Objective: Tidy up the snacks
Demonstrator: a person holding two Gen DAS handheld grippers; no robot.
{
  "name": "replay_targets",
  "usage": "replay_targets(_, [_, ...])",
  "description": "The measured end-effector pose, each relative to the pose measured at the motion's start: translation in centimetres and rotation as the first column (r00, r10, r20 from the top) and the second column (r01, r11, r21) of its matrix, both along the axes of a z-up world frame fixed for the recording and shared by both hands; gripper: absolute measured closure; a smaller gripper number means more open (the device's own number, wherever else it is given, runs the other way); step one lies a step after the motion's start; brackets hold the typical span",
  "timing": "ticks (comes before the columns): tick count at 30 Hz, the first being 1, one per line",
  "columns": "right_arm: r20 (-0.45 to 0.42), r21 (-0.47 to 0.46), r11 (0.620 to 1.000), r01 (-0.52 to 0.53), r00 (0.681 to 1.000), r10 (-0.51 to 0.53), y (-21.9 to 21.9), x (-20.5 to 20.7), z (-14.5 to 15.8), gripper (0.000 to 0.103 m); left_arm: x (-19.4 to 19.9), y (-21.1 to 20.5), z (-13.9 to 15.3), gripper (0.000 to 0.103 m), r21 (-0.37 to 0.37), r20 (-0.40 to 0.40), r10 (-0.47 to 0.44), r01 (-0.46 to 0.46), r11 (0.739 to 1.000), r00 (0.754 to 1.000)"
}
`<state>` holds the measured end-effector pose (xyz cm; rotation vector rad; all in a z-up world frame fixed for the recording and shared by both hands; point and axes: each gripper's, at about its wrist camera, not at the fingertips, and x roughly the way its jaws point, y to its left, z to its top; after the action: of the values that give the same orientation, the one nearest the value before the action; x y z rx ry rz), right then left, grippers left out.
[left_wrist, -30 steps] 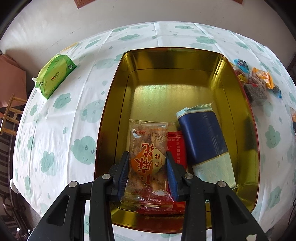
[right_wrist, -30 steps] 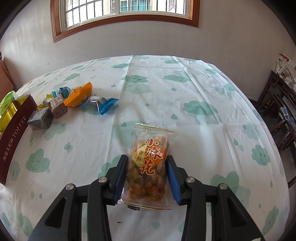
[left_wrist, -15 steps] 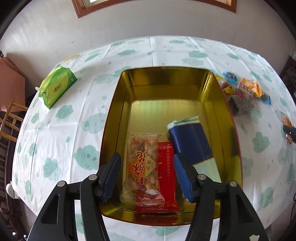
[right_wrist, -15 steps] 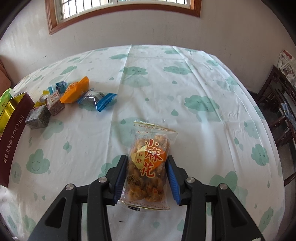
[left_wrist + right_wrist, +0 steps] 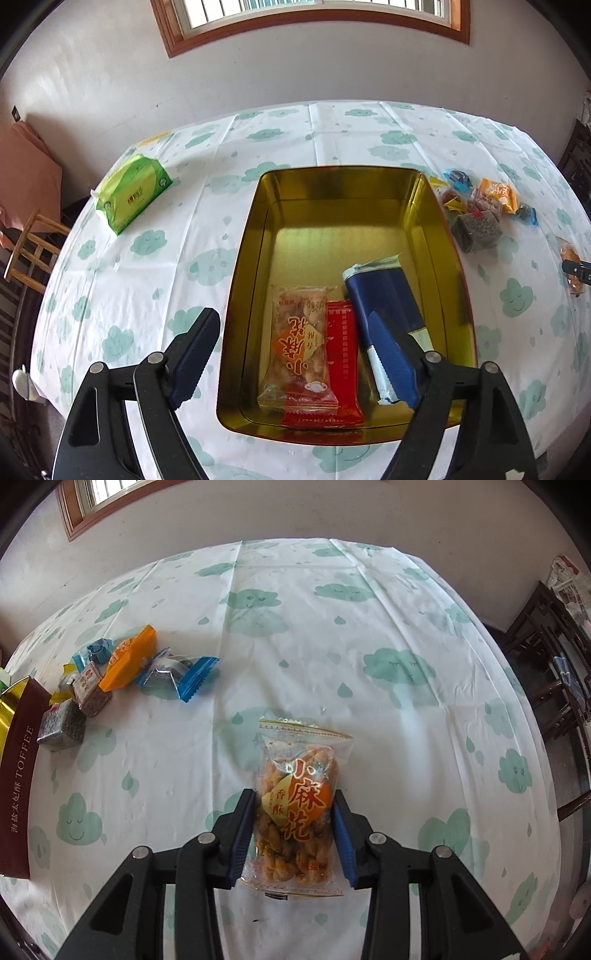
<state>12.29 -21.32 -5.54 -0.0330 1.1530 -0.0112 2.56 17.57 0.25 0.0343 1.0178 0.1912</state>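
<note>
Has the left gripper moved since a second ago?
Yes. The left gripper opened, let go of the clear twisted-snack packet and pulled up and back from the gold rectangular tin, where the packet now lies.

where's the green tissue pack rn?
Left wrist view only: the green tissue pack lies on the tablecloth at far left, well apart from the gold tin, near the table edge.

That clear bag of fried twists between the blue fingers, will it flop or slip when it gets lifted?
The bag of fried twists probably holds its shape fairly well, since it looks packed full of chunky pieces. Its glossy plastic may be slippery, so the right gripper likely needs a firm squeeze. Too firm, though, and the crisp pieces could crack. The empty top flap will probably droop.
</note>
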Motion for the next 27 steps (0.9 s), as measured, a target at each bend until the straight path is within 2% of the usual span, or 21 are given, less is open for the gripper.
replay_targets(9, [0.070,0.032,0.998,0.061,0.995,-0.064,0.8,-1.4,1.0,0.063,-0.6,1.2,-0.8,0.016,-0.056,-0.021,0.070,-0.071,0.996,0.997])
replay_targets(11, [0.109,0.082,0.995,0.056,0.992,-0.064,1.6,-2.0,2.1,0.063,-0.8,1.2,-0.8,0.015,-0.055,-0.013,0.077,-0.077,0.996,0.997])
replay_targets(14, [0.161,0.168,0.986,0.000,0.987,-0.028,3.5,-2.9,3.7,0.063,-1.0,1.1,-0.5,0.014,-0.045,-0.001,0.081,-0.081,0.996,0.997])
replay_targets(21, [0.173,0.276,0.950,-0.143,0.980,0.097,10.8,-4.1,6.2,0.063,-1.8,1.9,0.1,0.011,-0.060,0.014,0.111,-0.110,0.992,0.994])
replay_targets(27, [0.192,0.295,0.920,-0.257,0.959,0.207,16.5,-5.6,7.8,0.063,-2.5,3.1,0.6,0.010,-0.053,0.033,0.146,-0.145,0.988,0.989])
